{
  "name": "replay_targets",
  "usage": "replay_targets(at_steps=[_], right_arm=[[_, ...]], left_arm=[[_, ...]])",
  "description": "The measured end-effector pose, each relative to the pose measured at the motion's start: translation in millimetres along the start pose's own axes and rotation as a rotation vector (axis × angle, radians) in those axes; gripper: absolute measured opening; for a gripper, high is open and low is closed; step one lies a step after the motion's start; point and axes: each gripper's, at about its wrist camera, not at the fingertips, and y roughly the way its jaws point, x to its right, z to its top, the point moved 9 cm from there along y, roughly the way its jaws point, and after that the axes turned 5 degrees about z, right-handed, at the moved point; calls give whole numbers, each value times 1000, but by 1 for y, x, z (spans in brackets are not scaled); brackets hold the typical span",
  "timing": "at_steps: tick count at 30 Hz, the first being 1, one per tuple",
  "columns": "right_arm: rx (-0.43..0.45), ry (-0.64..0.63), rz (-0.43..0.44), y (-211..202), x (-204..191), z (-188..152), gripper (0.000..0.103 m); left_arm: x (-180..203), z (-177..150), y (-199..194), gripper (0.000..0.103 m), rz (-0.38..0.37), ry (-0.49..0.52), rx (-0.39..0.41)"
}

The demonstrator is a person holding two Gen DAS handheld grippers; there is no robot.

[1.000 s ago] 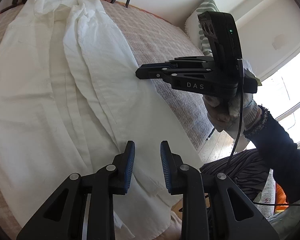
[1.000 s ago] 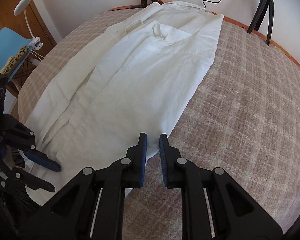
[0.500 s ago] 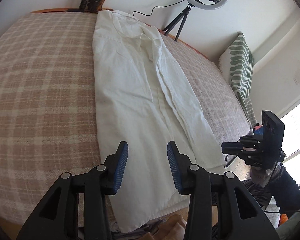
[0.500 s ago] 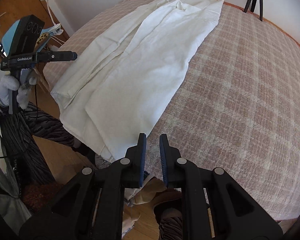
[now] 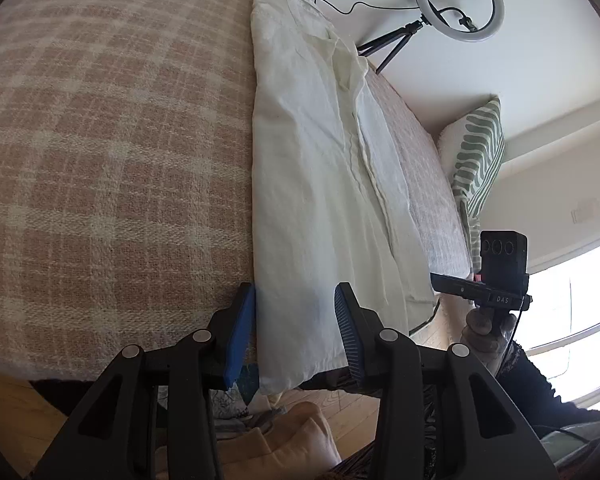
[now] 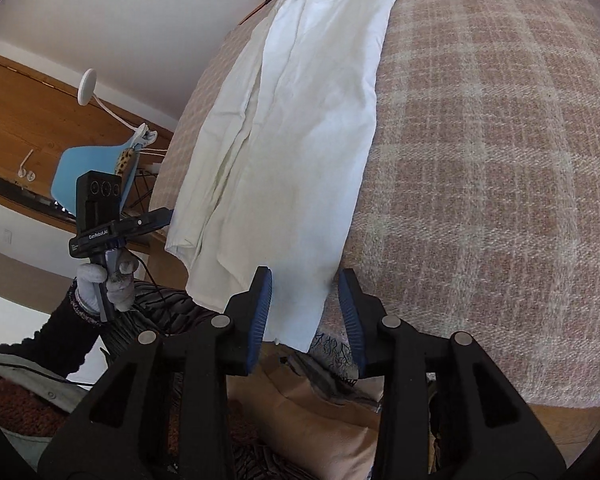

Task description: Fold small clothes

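Observation:
A white shirt (image 5: 308,184) lies folded into a long strip on the plaid bed cover (image 5: 100,160), its collar at the far end. My left gripper (image 5: 294,316) is open over the hem's near left corner; cloth shows between the fingers, but the pads are not pressing it. In the right wrist view the shirt (image 6: 300,140) runs away from my right gripper (image 6: 306,304), whose jaws are opening over the hem's right corner, with fabric between them and gaps at both pads. Each gripper appears in the other's view, the right gripper (image 5: 452,284) and the left gripper (image 6: 156,218) held in gloved hands.
A ring light (image 5: 458,0) on a tripod stands behind the bed's far end. A green striped pillow (image 5: 480,152) lies at the bed's right side. A blue chair (image 6: 96,176) and a wooden cabinet (image 6: 28,120) stand to the left. The bed's near edge drops to a wooden floor.
Both grippers drew back from over the shirt to the near hem and spread apart to its two corners, rolling upright. Both jaws widened; the right went from nearly shut to open.

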Motion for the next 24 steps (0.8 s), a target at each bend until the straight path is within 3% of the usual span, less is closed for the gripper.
replay_targets(at_steps=[5, 9, 10, 11, 16, 24], right_arm=[[-16, 40, 104, 8, -6, -9, 37], [-24, 54, 143, 16, -8, -10, 37], [-28, 59, 150, 18, -8, -9, 37], [-28, 64, 154, 21, -10, -7, 37], [-1, 88, 158, 27, -13, -1, 12], [127, 85, 211, 6, -29, 29, 9]], left_arm=[[-3, -5, -5, 39, -118, -93, -20], [3, -6, -3, 37, -157, -124, -46], [7, -7, -2, 35, -170, -122, -61], [10, -10, -1, 27, -180, -118, -74], [22, -14, -8, 15, -183, -85, -66], [41, 15, -23, 12, -215, -37, -7]])
